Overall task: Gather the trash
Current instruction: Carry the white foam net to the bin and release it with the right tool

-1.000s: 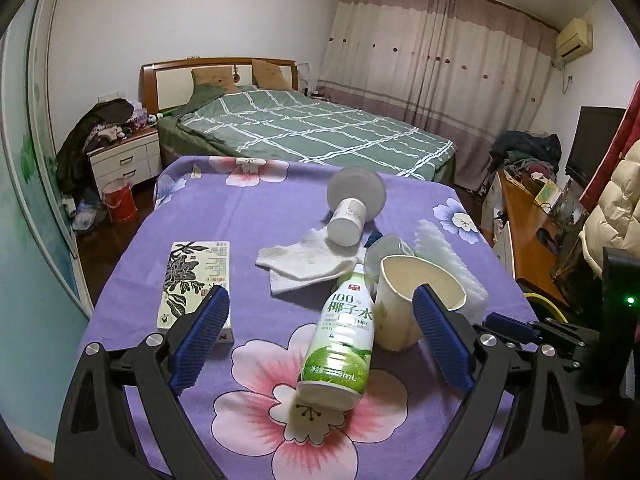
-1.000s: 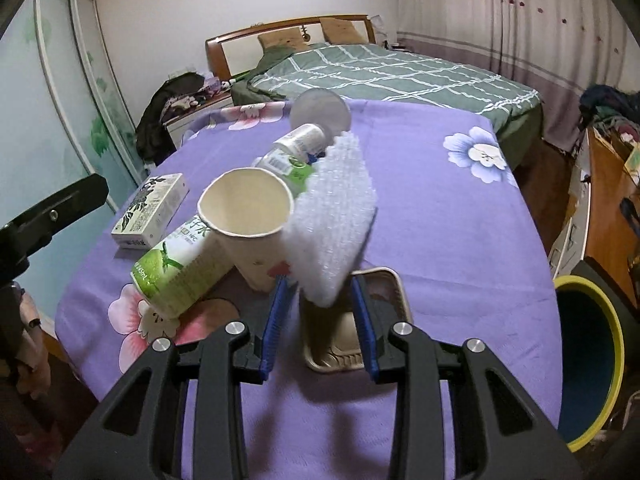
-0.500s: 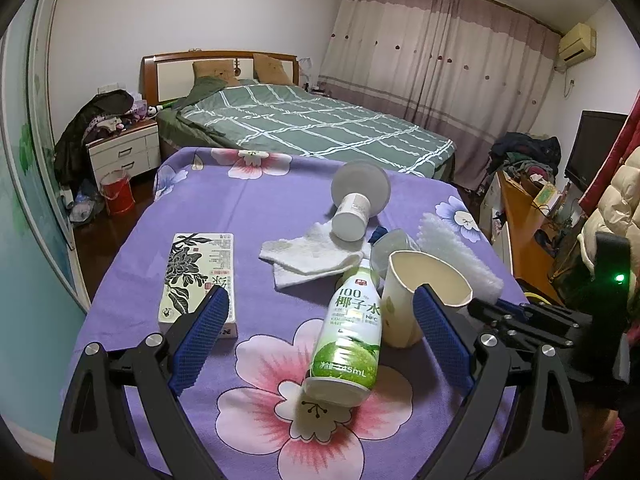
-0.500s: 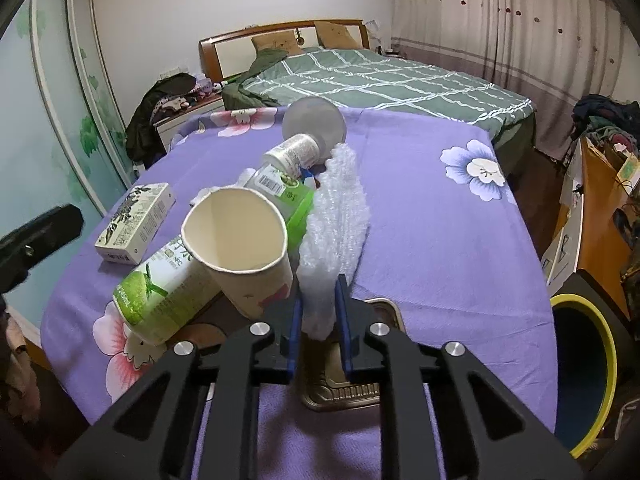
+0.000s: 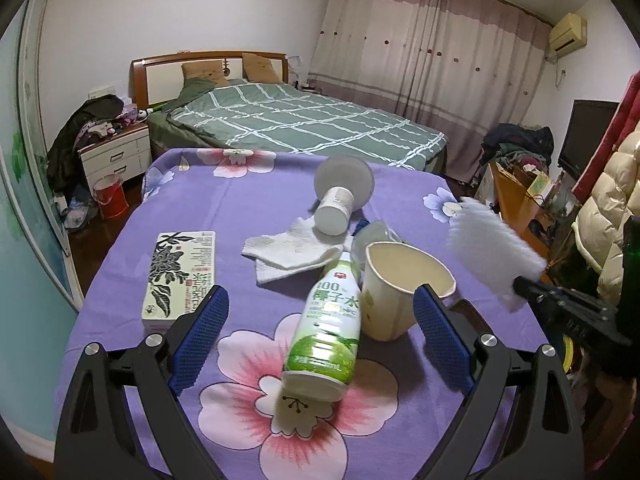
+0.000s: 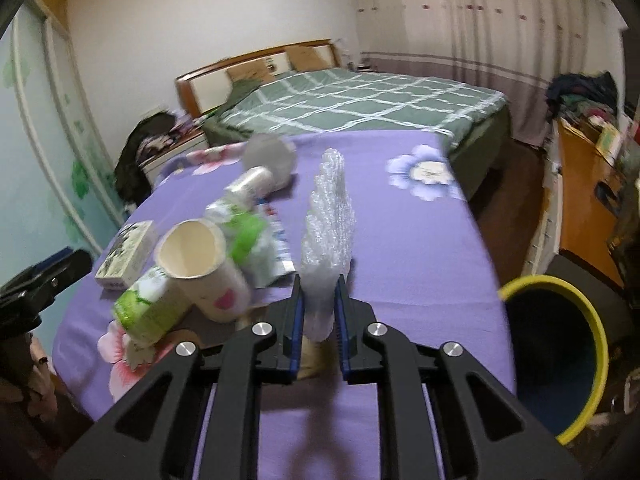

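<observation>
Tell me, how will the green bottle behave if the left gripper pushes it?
The bottle lies on its side, so it would probably roll. It leans on the cup, which may tip. The left gripper is open around it.

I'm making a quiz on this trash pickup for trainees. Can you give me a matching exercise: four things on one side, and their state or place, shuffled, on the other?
Things:
1. bubble wrap
2. paper cup
3. green bottle
4. left tongs

States:
A. lying on its side on the purple cloth, base toward the camera
B. open, holding nothing
C. pinched in the right tongs, lifted
D. tipped over, open mouth showing

Pairs: 1-C, 2-D, 3-A, 4-B
</observation>
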`<state>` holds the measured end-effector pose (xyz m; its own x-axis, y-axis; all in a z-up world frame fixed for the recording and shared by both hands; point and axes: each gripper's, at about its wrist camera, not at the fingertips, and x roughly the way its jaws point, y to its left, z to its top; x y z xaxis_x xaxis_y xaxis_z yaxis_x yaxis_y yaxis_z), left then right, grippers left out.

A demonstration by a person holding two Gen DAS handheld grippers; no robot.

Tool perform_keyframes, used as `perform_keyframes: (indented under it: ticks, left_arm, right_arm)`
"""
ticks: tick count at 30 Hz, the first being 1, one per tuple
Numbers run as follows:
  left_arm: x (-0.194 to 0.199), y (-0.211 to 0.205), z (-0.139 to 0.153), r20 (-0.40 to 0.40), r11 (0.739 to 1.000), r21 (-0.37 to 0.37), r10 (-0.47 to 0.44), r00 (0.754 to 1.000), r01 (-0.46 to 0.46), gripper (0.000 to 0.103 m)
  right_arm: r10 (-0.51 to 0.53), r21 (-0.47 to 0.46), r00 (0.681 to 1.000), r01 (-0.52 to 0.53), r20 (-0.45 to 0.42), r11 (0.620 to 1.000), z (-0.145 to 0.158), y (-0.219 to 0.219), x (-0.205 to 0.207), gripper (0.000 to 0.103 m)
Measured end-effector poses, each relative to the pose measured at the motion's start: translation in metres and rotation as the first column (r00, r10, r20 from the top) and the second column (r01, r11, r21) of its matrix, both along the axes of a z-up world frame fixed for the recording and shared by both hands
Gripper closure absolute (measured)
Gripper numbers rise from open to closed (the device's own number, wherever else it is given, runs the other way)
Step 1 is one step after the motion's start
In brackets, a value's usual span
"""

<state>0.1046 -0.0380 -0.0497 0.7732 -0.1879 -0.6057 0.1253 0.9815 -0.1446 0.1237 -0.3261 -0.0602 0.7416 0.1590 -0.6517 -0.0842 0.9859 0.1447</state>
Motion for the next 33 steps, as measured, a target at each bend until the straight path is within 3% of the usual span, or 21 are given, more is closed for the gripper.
perform_keyframes:
  ticks: [7,16,25,33]
  left_arm:
    - [0.001,-0.016,-0.003,-0.01,0.999,0.013,-0.031,0.999,0.031,0.011]
    - [0.003,-0.028,-0.009,-0.024,0.998,0.025,-0.053,0.998,0.054,0.011]
    - [0.001,-0.044,-0.009,-0.029,0.995,0.054,-0.077,0.997,0.079,0.011]
    - [0.0,-0.055,-0.012,-0.039,0.993,0.072,-0.095,0.995,0.097,0.011]
  right_arm:
    - [-0.162,0.014,0.987,0.162,0.007,0.987,-0.002,-0.066,-0.021,0.09]
    - [-0.323,-0.026,0.946,0.322,-0.043,0.947,-0.022,-0.132,-0.048,0.089]
    - [-0.371,-0.009,0.923,0.372,-0.1,0.928,-0.047,-0.156,-0.06,0.087]
    - [-0.38,0.016,0.918,0.384,-0.109,0.923,-0.052,-0.166,-0.064,0.084]
